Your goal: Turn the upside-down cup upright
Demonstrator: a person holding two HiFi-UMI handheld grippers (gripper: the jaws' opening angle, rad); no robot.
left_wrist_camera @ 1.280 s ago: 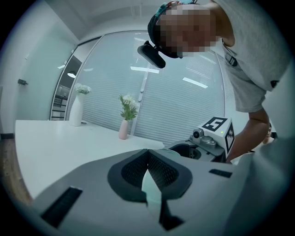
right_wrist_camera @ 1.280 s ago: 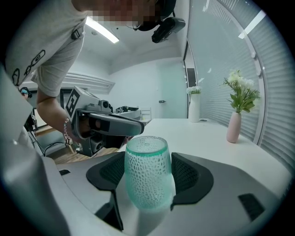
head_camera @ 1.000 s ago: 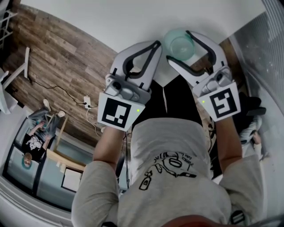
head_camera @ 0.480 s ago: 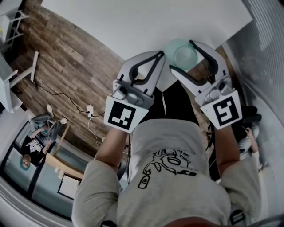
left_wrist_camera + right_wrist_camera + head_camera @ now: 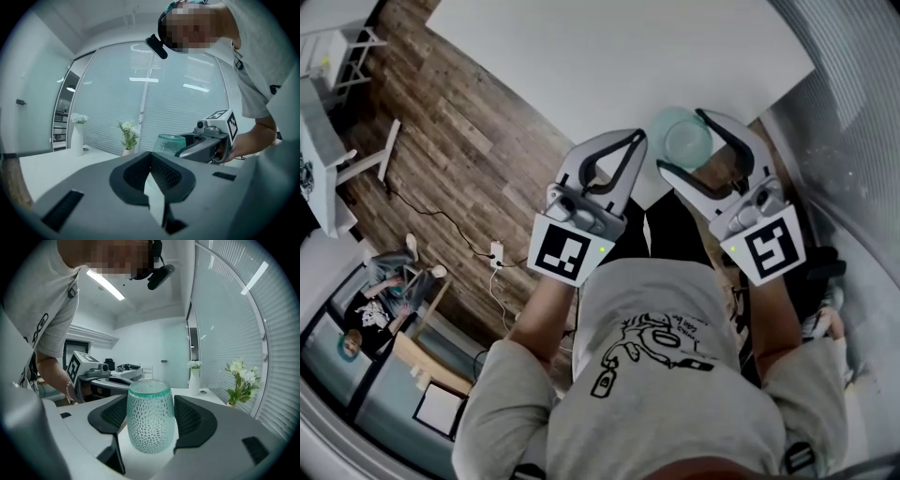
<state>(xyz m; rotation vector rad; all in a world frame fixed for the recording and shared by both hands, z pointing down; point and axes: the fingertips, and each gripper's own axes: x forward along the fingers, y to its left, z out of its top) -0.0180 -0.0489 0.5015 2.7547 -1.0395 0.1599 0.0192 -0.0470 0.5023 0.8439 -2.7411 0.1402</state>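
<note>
A teal dimpled glass cup [image 5: 687, 141] hangs over the near edge of the white table [image 5: 609, 56], with my right gripper [image 5: 681, 141] shut on it. In the right gripper view both dark pads press the sides of the cup [image 5: 151, 420], which stands vertical with a thick teal band at its top end. My left gripper [image 5: 636, 141] is just left of it, shut and empty. Its pads meet at the tip [image 5: 151, 154] in the left gripper view, with the cup [image 5: 168, 143] beyond them.
A wood floor [image 5: 459, 141] runs along the table's left side, with a cable and power strip [image 5: 492, 253] on it. A white vase [image 5: 77, 136] and a small plant [image 5: 128, 136] stand at the table's far side before a blind-covered glass wall.
Both grippers have risen, the right one still with the cup between its jaws. More of the table top shows beyond them. The left jaws stayed shut.
</note>
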